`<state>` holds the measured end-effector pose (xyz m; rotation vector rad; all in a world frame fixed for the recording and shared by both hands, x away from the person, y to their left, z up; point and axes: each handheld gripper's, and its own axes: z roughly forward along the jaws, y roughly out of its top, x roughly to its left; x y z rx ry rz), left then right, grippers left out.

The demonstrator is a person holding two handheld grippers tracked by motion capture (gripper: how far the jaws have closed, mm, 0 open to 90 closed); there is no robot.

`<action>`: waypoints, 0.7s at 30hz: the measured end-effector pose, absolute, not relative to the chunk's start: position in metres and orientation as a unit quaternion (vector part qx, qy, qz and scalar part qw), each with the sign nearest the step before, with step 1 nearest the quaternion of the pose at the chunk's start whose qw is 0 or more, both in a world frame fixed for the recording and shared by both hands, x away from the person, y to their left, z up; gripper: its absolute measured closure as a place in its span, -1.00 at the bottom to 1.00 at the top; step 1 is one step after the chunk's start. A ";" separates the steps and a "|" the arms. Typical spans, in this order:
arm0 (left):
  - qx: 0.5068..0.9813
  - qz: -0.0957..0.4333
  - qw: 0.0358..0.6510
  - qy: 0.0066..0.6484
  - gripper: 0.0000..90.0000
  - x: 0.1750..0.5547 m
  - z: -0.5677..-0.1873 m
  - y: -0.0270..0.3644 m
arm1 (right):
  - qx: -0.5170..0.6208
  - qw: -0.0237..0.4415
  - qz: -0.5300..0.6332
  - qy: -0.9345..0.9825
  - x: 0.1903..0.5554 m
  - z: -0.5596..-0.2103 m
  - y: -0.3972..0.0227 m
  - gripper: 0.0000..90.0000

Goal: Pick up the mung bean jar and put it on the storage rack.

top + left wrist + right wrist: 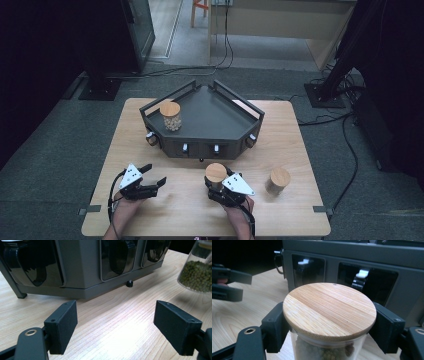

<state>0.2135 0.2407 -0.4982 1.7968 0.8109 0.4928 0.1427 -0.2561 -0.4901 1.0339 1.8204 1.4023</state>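
Just off the rack's (200,145) front edge, right gripper (220,186) clasps jar (216,175).

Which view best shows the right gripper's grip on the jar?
The right gripper view: both pads flank the jar just under its wooden lid. The high view shows the right gripper at the jar from above; the left gripper view catches its tilted glass side.

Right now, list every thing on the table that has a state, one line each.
Left gripper: jaws open, holding nothing, just above the table.
Right gripper: jaws shut on the jar of green beans, lid on.
Jar on the rack: upright, lid on.
Jar at the right: upright on the table, lid on, untouched.
Rack: standing at the table's far side.
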 end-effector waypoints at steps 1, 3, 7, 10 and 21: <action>0.752 0.206 0.527 0.339 -0.58 0.214 -0.498 0.241 | 0.389 0.305 0.531 0.688 0.144 -0.488 -0.257 -0.45; 0.754 0.206 0.524 0.338 -0.58 0.213 -0.498 0.240 | 0.386 0.304 0.532 0.690 0.146 -0.484 -0.258 -0.45; 0.755 0.209 0.522 0.337 -0.58 0.213 -0.497 0.239 | 0.387 0.301 0.536 0.688 0.149 -0.477 -0.260 -0.45; 0.755 0.209 0.522 0.337 -0.58 0.213 -0.497 0.240 | 0.386 0.300 0.538 0.686 0.149 -0.473 -0.262 -0.45; 0.756 0.208 0.522 0.337 -0.58 0.213 -0.497 0.239 | 0.377 0.298 0.540 0.691 0.155 -0.456 -0.260 -0.45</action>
